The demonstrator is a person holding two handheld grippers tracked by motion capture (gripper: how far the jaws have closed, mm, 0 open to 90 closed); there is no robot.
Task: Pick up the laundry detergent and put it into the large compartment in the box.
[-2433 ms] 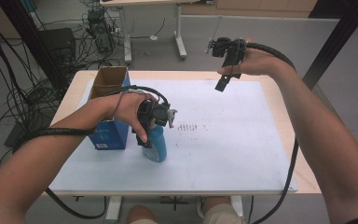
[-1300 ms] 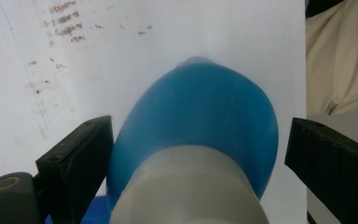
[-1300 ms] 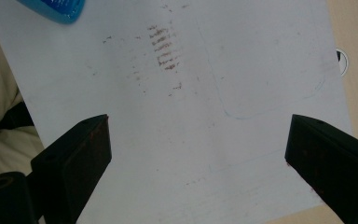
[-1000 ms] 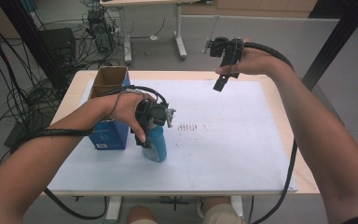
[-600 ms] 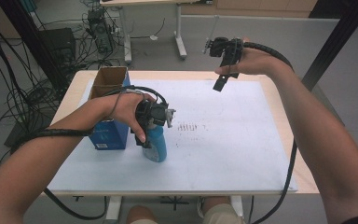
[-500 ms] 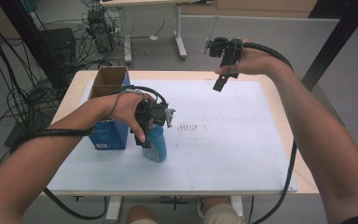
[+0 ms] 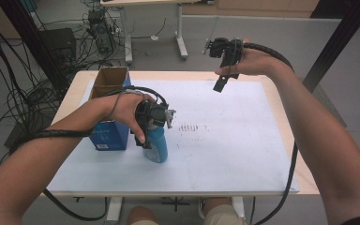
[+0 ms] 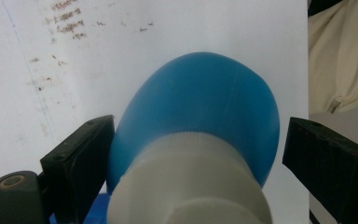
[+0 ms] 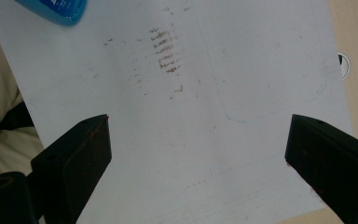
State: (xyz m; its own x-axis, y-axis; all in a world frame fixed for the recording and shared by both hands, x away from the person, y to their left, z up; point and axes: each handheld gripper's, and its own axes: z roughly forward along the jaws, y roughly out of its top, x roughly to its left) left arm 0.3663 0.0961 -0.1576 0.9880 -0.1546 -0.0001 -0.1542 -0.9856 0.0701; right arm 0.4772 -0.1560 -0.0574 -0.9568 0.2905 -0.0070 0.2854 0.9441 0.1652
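Standing upright on the white sheet (image 7: 225, 140) that covers the table (image 7: 281, 108), a blue bottle (image 7: 155, 146) with a white cap (image 8: 191, 186) occupies the near left part of the work area. Its long axis runs vertical, cap end up, base on the sheet. A blue cardboard box (image 7: 107, 112), open at the top, stands just beside it on the left.

The left gripper (image 7: 146, 133) is positioned over the bottle's upper part, held by the left hand (image 7: 126, 110). In the left gripper view the jaws are spread either side of the bottle; the left jaw lies against or very close to the blue body, the right jaw stands apart from it. Contact on the left side cannot be confirmed.

The right gripper (image 7: 220, 84) is held raised above the far edge of the table by the right hand (image 7: 253, 61), jaws pointing down. Its jaws are wide apart with nothing between them.

Faint brown marks (image 7: 192, 127) lie on the sheet right of the bottle.
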